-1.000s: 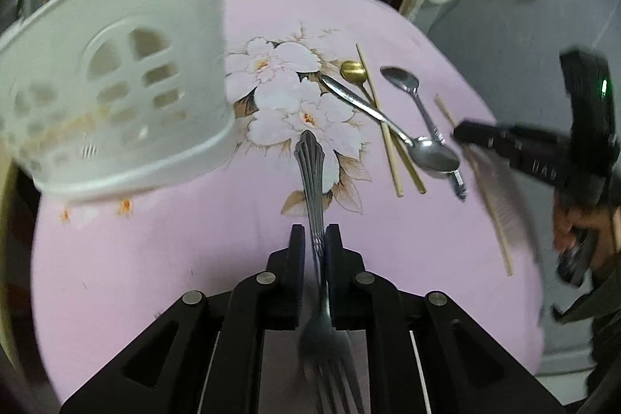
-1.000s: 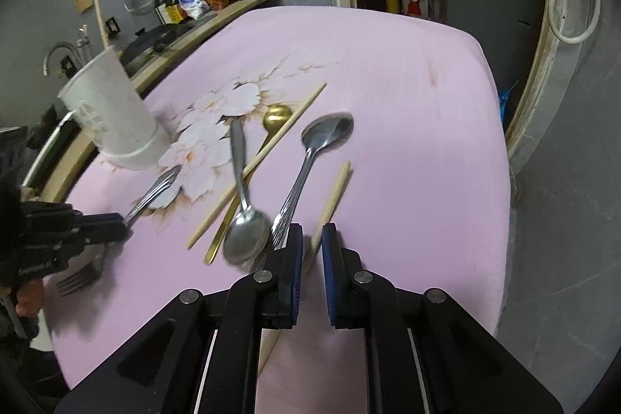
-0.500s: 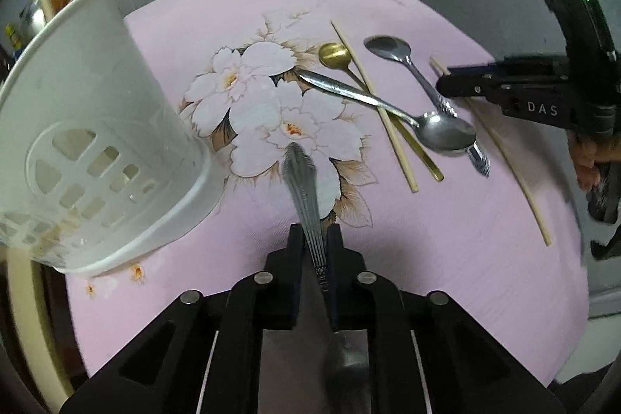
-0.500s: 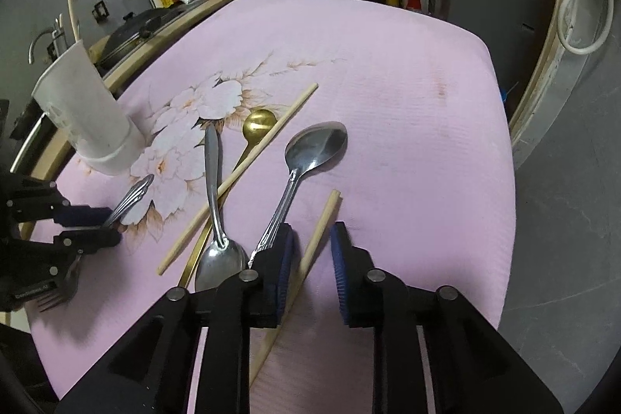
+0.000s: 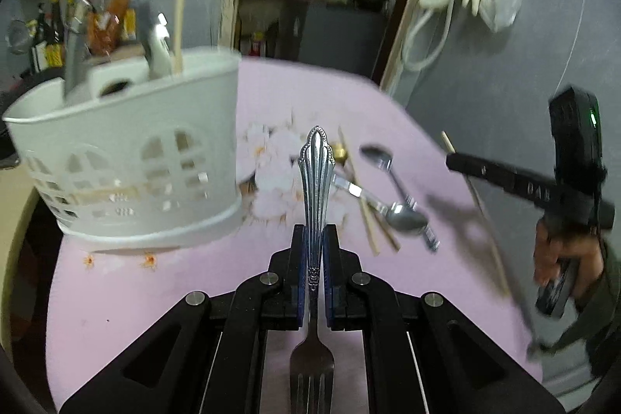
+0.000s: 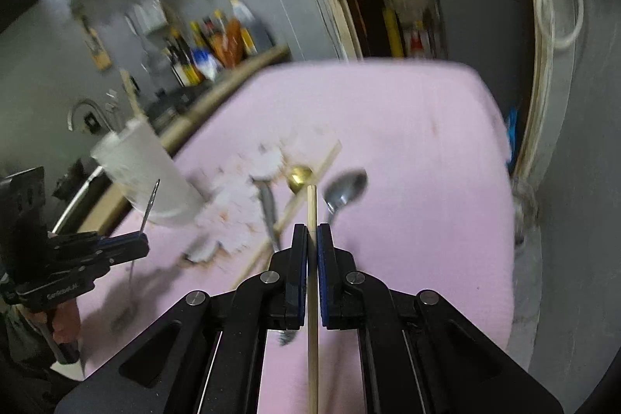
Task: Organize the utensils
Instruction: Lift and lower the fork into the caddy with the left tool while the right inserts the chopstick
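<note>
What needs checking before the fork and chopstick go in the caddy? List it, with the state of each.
1. Left gripper shut on the fork: ok, handle forward, tines back toward the camera.
2. Right gripper shut on the chopstick: ok, the stick runs straight between the pads.
3. Both pieces lifted off the cloth: ok.
4. Caddy upright: ok, standing left of the fork.
5. Free room in the caddy: cannot tell; a chopstick and other handles already stand in it, and the inside is hidden.
6. Grippers apart from each other: ok, the right one is off to the side over the loose spoons.
</note>
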{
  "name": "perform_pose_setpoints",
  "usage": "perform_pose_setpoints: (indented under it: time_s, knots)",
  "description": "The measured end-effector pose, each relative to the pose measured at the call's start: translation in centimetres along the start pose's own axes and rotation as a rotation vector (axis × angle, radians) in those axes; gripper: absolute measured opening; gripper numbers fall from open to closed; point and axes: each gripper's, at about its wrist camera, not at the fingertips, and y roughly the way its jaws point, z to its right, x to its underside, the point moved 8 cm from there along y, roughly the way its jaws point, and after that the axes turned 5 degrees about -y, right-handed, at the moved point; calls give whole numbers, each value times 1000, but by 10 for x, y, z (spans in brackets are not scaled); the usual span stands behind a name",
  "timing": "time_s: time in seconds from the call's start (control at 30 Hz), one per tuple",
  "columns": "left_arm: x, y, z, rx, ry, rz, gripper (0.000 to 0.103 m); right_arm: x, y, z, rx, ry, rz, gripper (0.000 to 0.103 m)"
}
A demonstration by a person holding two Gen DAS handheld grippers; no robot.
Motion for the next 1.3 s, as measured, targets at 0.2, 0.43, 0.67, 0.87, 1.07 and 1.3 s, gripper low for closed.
perform_pose_setpoints:
  time_s: [0.2,0.43,0.67,0.87,1.07,1.3]
  knots:
    - [-4,-23,-3,4,-57,125,5,-10,-44,-40,49,-99,269,3]
    - [-18,-60,-13,-10,-109,255,5,-34,-63,-69,38,-126,424,3]
    - [-64,-93,-28,-33,-116,376,5,-80,-71,-94,-49,-125,550,3]
    - [-103,-129,-55,-69,-116,461,5,-127,-62,-132,-171,-156,645,3]
    - [-130,-163,-89,-137,-125,541,5,-170,-50,-171,-275,-185,744,3]
    - [-150,-169,-139,-215,-169,570,5,-189,-26,-198,-239,-223,816,3]
